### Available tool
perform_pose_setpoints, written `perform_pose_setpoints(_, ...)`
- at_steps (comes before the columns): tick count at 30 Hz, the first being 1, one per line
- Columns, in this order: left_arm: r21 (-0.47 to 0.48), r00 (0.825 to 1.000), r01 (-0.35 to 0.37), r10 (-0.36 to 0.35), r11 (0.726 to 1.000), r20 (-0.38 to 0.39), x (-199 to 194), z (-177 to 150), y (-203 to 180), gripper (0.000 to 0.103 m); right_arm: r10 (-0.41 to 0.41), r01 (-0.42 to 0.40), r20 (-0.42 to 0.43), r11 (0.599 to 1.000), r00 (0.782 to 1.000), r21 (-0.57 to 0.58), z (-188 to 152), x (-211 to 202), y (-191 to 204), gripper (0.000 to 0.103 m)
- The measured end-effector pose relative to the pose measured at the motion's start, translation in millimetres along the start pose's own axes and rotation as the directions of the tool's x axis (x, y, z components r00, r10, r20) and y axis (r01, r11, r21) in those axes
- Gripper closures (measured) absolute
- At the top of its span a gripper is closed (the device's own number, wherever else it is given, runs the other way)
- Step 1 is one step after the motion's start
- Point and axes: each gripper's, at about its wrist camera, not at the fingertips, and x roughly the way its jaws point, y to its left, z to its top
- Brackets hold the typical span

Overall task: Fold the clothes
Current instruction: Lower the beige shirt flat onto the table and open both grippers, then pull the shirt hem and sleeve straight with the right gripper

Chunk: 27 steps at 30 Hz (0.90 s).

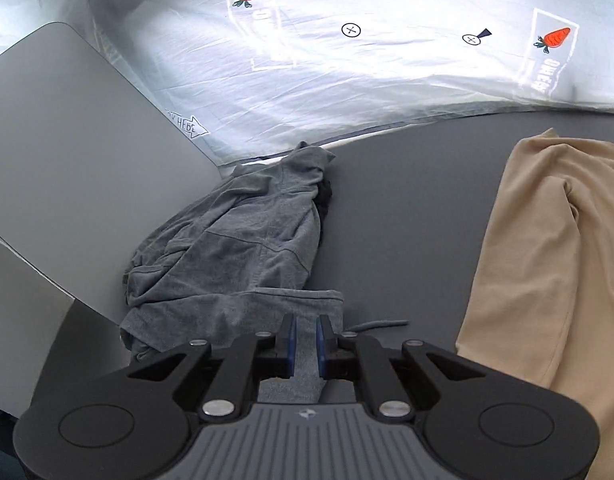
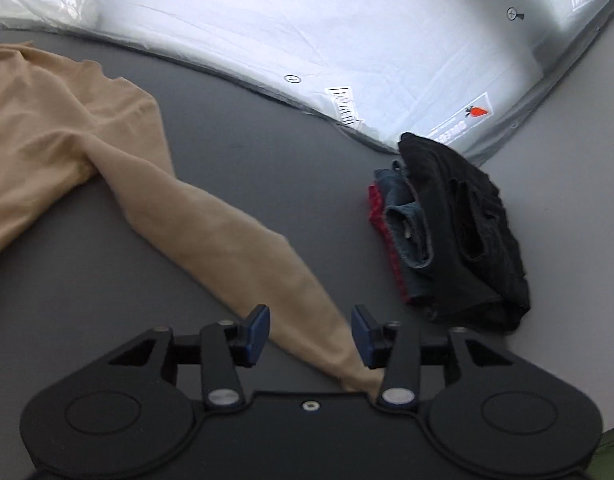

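A tan long-sleeved garment lies spread across the dark grey counter, its body bunched toward the left of the right wrist view and one sleeve stretched diagonally toward the camera. The sleeve's end runs between the fingers of the right gripper, whose blue pads stand wide apart on either side of the cloth without pinching it. In the left wrist view the same tan garment fills the right side of the counter.

To its left a crumpled grey garment sits in a heap, something darker showing at its far edge. The left gripper has its pads drawn close together with a strip of that grey fabric between them, clamped on the cloth at the heap's near edge. A thin grey cord trails on the counter just beside the gripper.

On the far right of the right wrist view, a small stack of folded clothes rests near the counter's corner: a black item on top, a blue denim piece under it and a red patterned layer at the bottom.

A pale silvery sheet printed with orange carrots, arrows and crossed circles backs the counter, and a plain grey panel stands at the left, just beside the grey heap
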Motion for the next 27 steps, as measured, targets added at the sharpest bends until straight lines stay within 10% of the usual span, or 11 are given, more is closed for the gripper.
perform_pose_setpoints(2,-0.042,0.988,0.156,-0.156,0.987,-0.004,-8.6,-5.6,0.4,0.076,0.259,-0.256,-0.011,0.961,0.966,0.102,-11.5,-22.6,25.8,0.056)
perform_pose_setpoints(4,-0.061,0.948,0.316,-0.318,0.947,-0.016,-16.2,-18.0,-10.1,0.062,0.487,-0.475,-0.032,0.864,0.873,0.165,-19.3,-33.5,58.1,0.056)
perform_pose_setpoints(6,-0.019,0.921,0.383,-0.384,0.923,-0.061,-17.0,-38.6,-39.9,0.062,0.616,-0.597,-0.057,0.779,0.786,0.191,-23.9,-37.3,86.0,0.060)
perform_pose_setpoints(9,-0.010,0.905,0.403,-0.400,0.915,-0.147,-12.5,-66.2,-83.8,0.062,0.640,-0.632,-0.177,0.768,0.748,0.106,-25.3,-45.0,138.1,0.063)
perform_pose_setpoints(13,-0.048,0.881,0.433,-0.433,0.900,-0.190,-16.0,-90.6,-109.9,0.062,0.586,-0.598,-0.236,0.801,0.775,0.027,-28.1,-43.0,166.2,0.064)
perform_pose_setpoints(15,-0.050,0.878,0.436,-0.437,0.899,-0.197,-21.5,-99.4,-116.0,0.062,0.589,-0.601,-0.211,0.799,0.780,0.010,-30.1,-49.5,168.7,0.098)
perform_pose_setpoints(19,-0.081,0.887,0.406,-0.414,0.910,-0.203,-25.9,-109.9,-110.0,0.062,0.597,-0.601,-0.172,0.799,0.784,0.033,-36.9,-67.6,143.3,0.099)
perform_pose_setpoints(24,-0.064,0.856,0.464,-0.466,0.883,-0.226,-27.1,-122.4,-110.4,0.055,0.601,-0.587,-0.173,0.800,0.781,0.129,-60.6,-83.9,63.0,0.101)
perform_pose_setpoints(27,0.053,0.893,0.410,-0.388,0.911,-0.228,-29.2,-136.0,-126.9,0.052,0.537,-0.508,-0.214,0.842,0.816,0.179,-81.1,-67.5,37.6,0.103)
